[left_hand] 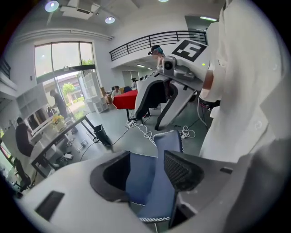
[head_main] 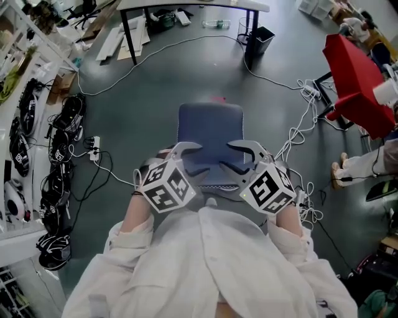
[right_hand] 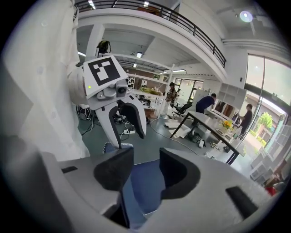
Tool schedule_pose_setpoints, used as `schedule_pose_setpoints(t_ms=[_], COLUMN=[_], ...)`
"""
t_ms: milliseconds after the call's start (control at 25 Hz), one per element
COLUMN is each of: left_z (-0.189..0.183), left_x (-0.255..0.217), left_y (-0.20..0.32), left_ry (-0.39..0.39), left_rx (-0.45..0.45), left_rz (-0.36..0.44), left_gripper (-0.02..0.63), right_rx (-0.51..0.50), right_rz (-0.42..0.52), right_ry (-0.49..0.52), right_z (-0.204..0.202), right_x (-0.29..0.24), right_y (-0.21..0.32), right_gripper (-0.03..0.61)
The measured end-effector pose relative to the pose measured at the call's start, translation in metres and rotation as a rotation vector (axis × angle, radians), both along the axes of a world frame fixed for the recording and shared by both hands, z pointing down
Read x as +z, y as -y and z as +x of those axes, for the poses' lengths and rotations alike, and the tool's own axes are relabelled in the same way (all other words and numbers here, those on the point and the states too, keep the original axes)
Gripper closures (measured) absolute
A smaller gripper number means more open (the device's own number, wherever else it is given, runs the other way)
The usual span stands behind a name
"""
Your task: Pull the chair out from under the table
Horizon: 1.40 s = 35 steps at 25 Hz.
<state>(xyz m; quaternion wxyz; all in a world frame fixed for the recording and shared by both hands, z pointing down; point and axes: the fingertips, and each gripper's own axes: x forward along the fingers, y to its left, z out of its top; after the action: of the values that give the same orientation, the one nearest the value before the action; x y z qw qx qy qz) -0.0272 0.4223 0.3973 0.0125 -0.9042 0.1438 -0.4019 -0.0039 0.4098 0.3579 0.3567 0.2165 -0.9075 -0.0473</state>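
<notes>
Head view: table (head_main: 205,5) sits at the far top edge and the chair (head_main: 210,127) stands on bare floor (head_main: 155,81) well apart from it, just in front of the person, so the pull-out looks done. Left gripper (head_main: 200,158) and right gripper (head_main: 227,155) hover over the seat's near edge, jaws apart, gripping nothing; the blue seat only shows through the gaps. Next move, my guess: no further tug, just lift both clear.

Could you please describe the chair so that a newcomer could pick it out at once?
Start from the black-legged table at the far end of the grey floor. On open floor this side of it, just beyond the left gripper and right gripper, stands the chair. It is the only blue padded thing there, among white cables.
</notes>
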Motion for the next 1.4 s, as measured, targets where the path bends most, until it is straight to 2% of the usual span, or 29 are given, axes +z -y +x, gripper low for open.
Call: schedule_pose_setpoints(t_ms=[120, 320, 400, 520, 640, 760, 840, 1080, 1240, 1400], left_z=[-0.005, -0.006, -0.004, -0.004, -0.004, -0.009, -0.013, -0.017, -0.016, -0.009], left_x=[-0.020, -0.070, -0.089, -0.110, -0.128, -0.144, -0.149, -0.148, -0.140, -0.139], left_y=[0.013, 0.042, 0.051, 0.059, 0.064, 0.070, 0.074, 0.079, 0.076, 0.075], left_ry=[-0.055, -0.275, -0.339, -0.407, -0.524, -0.665, -0.717, -0.730, -0.698, -0.686], left_rx=[-0.028, -0.162, -0.202, -0.231, -0.274, -0.353, -0.390, -0.424, -0.414, -0.387], left_rz=[0.035, 0.095, 0.136, 0.182, 0.172, 0.140, 0.129, 0.127, 0.122, 0.090], left_gripper=[0.379, 0.419, 0.434, 0.440, 0.481, 0.535, 0.564, 0.589, 0.595, 0.595], right_rx=[0.030, 0.123, 0.164, 0.198, 0.208, 0.225, 0.233, 0.277, 0.330, 0.327], right_rz=[0.039, 0.126, 0.160, 0.210, 0.230, 0.233, 0.233, 0.267, 0.255, 0.239], right_ry=[0.031, 0.156, 0.211, 0.291, 0.345, 0.399, 0.433, 0.523, 0.591, 0.587], right_z=[-0.004, -0.008, -0.006, -0.006, -0.008, -0.007, -0.005, 0.000, 0.004, 0.002], right_x=[-0.016, -0.053, -0.067, -0.090, -0.107, -0.116, -0.120, -0.133, -0.135, -0.134], right_y=[0.011, 0.032, 0.041, 0.047, 0.047, 0.048, 0.048, 0.055, 0.058, 0.062], right_gripper=[0.426, 0.434, 0.448, 0.525, 0.557, 0.569, 0.574, 0.575, 0.575, 0.575])
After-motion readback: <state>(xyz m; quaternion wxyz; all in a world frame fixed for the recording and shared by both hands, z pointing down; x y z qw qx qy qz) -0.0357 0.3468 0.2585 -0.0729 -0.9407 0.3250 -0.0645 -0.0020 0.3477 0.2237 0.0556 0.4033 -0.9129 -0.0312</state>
